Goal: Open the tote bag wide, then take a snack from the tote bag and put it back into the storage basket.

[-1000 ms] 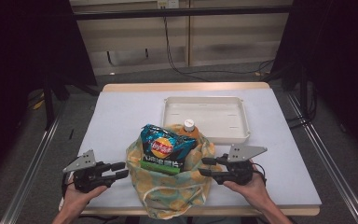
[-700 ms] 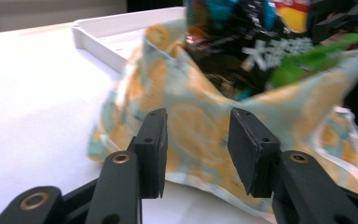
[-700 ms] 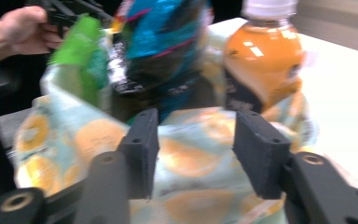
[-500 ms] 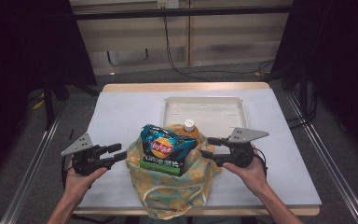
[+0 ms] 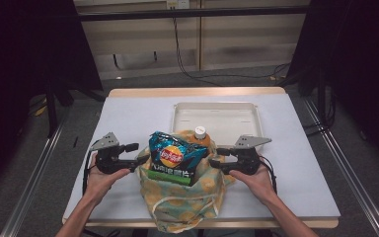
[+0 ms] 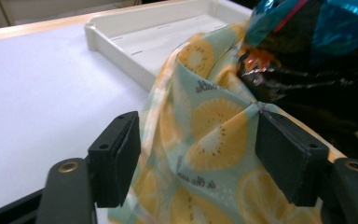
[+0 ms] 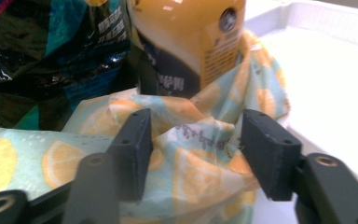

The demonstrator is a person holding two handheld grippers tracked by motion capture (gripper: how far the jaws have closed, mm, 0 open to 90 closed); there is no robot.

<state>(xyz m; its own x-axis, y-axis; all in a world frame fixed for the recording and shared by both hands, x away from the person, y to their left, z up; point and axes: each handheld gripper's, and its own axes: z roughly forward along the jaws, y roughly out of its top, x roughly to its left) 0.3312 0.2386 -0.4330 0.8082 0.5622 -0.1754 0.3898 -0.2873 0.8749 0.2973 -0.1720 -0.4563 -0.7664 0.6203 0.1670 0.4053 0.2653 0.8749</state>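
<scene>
- High view: my left gripper (image 5: 137, 154) and right gripper (image 5: 214, 157) flanked the cloth bag (image 5: 185, 200) near the worktop's (image 5: 128, 113) front edge; tugging unevenly could have toppled the bottle (image 5: 201, 137). Open room lay left, the tray (image 5: 217, 106) behind.
- Left gripper view: fingers (image 6: 116, 158) had just been opening, wide around loose cloth; it could have slipped.
- Right gripper view: fingers (image 7: 133, 151) half-open, cloth bunched between, unpinched.

Black two-jaw left tool (image 5: 137, 154), grey three-cornered plates, trailing cables

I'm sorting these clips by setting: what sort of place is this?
Probably a lab or workshop set up for recording, not a home: a white-covered table with a white tray, loose cables trailing down the plain panelled wall behind, and dark curtains at both sides.
</scene>
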